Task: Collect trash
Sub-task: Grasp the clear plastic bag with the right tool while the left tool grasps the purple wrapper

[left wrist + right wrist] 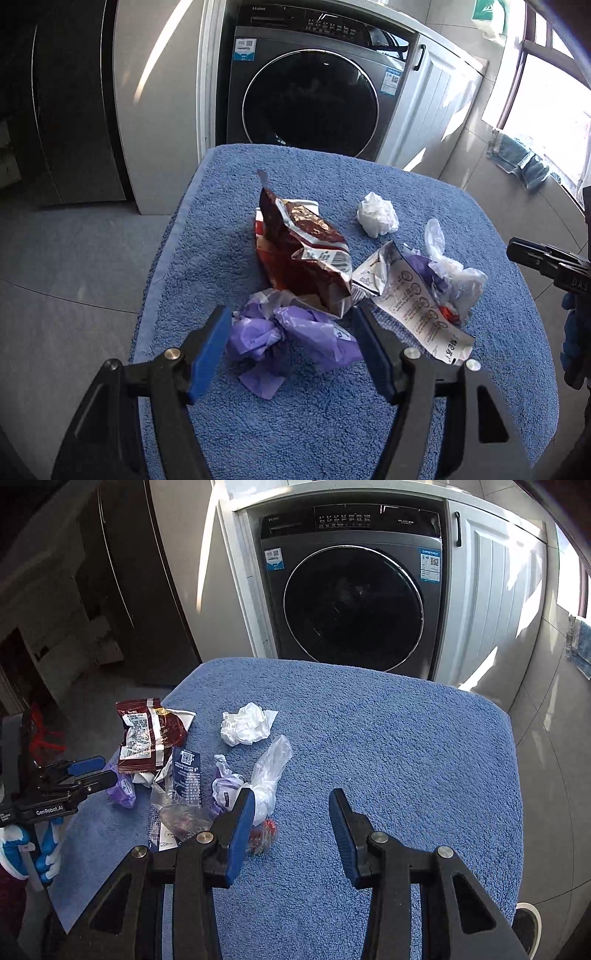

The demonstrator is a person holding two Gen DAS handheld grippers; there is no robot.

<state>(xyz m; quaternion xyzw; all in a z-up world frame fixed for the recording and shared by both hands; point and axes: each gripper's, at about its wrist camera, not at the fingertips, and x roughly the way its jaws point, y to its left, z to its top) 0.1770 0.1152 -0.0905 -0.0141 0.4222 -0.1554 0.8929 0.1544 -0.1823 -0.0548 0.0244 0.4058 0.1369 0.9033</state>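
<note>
Trash lies on a blue towel-covered surface (pixel 332 413). My left gripper (pixel 290 332) is open, its jaws on either side of a crumpled purple bag (pixel 295 332). Behind it lie a dark red snack bag (pixel 306 251), a white and purple wrapper (pixel 410 299), clear plastic (pixel 450 269) and a white paper ball (pixel 376 214). My right gripper (pixel 291 808) is open and empty above the towel (pixel 388 757), just right of the clear plastic (pixel 271 768). In the right wrist view the red snack bag (pixel 147 734), the paper ball (pixel 245 723) and my left gripper (pixel 92 771) show at the left.
A dark front-loading washing machine (pixel 314 92) stands just past the towel's far edge, with a white cabinet (pixel 443 99) to its right and a grey door panel (pixel 74 110) to its left. Grey tiled floor (pixel 74 277) surrounds the surface. A bright window (pixel 546 92) is at right.
</note>
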